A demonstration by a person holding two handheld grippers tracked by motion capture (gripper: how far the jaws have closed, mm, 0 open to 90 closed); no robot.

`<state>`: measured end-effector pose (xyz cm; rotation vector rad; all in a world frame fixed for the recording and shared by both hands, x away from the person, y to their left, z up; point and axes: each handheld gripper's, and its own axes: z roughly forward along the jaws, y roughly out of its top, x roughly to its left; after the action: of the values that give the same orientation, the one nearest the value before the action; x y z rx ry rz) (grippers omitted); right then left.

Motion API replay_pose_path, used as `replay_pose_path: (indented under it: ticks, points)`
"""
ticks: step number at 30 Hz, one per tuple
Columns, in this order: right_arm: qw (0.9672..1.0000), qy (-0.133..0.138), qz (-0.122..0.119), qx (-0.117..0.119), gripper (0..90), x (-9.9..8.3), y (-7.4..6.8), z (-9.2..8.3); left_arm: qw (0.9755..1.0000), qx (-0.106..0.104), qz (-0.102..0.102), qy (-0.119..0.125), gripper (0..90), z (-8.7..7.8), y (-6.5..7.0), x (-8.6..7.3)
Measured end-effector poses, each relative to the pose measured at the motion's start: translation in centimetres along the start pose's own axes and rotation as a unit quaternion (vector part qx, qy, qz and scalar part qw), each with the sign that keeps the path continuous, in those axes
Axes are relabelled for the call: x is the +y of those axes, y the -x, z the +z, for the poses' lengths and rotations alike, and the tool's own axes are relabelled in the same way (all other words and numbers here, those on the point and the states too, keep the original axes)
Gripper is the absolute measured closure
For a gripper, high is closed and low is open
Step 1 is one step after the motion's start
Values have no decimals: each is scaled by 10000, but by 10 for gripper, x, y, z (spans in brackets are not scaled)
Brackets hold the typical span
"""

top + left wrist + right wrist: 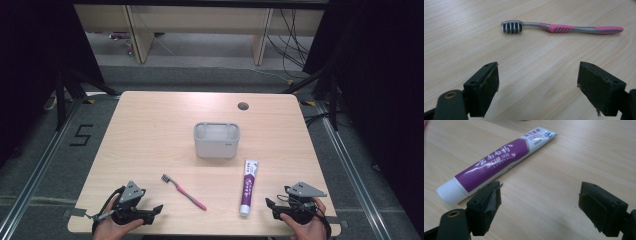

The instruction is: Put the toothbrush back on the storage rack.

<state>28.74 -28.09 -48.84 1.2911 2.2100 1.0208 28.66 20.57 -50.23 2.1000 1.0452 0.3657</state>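
1. Table (150,125): light wood; all items are set on it.
2. Grey holder (217,140): taken as ref., approx. mid-table.
3. Toothpaste tube (248,186): laid flat, near-right of holder, cap end toward person.
4. Toothbrush (183,191): laid flat, near-left of holder, w/ bristles at far end.
5. Left gripper (156,210): near-left of holder, beside toothbrush; jaws spread wide, nothing held.
6. Right gripper (270,206): near-right of holder, just beside tube cap; jaws spread wide, nothing held.
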Motion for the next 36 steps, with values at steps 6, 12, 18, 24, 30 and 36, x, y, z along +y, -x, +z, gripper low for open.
replay_pose_path:
  ticks: [6,12,18,24,30,36]
  points:
    - [9999,57,-3,-108,184,1,3,-1,10000,-65,-36,22,168,2,1,-1]
    - [9998,59,3,-179,192,0,5,-1,9988,-361,-331,-42,168,3,2,-1]
    - [9998,35,13,-190,192,0,4,-1,9972,-488,-557,-102,179,3,5,3]
    - [9999,35,34,-96,197,0,4,0,9953,-562,-778,-149,223,6,8,7]
    - [10000,-19,-56,-34,201,0,4,2,9946,-555,-868,-120,268,4,8,15]
    - [9999,-77,80,18,203,0,2,2,9935,-695,-864,-254,271,15,14,28]
